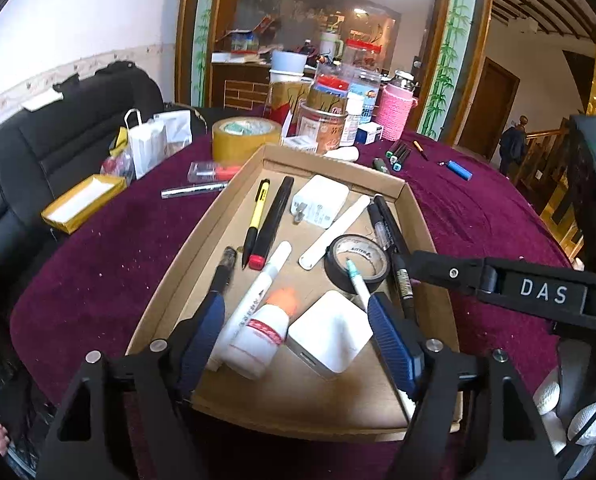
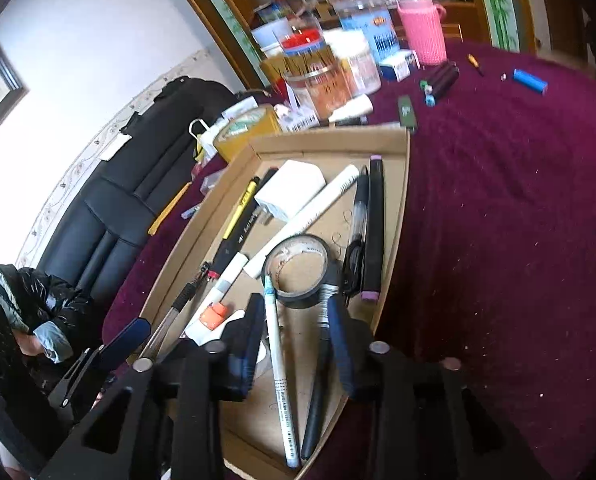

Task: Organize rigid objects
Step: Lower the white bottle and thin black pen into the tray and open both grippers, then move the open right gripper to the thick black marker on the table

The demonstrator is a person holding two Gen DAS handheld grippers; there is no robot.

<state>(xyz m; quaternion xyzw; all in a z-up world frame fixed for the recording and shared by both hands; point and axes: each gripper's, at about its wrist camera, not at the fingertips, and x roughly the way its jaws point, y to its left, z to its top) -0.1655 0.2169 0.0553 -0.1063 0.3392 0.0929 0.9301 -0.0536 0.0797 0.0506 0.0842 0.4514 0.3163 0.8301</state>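
A shallow cardboard tray [image 1: 234, 196] on the maroon tablecloth holds pens, markers, two white chargers, a black tape roll [image 1: 357, 263] and a white glue bottle with an orange cap [image 1: 260, 334]. My left gripper [image 1: 294, 320] is open over the tray's near end, its blue pads either side of the glue bottle and the near white charger [image 1: 329, 334]. In the right wrist view the tray [image 2: 393, 220] lies below my right gripper [image 2: 296, 322], which is open over a white pen [image 2: 280, 376] and a black pen [image 2: 317, 392]. The tape roll [image 2: 298, 268] lies just ahead.
Loose markers [image 1: 397, 154], a blue cylinder [image 1: 459, 169], a brown tape roll [image 1: 245, 136], a silver pen [image 1: 194, 190] and a yellow box [image 1: 84, 202] lie on the cloth. Jars and a pink-sleeved bottle [image 1: 395, 110] crowd the far edge. A black sofa [image 1: 26, 168] stands on the left.
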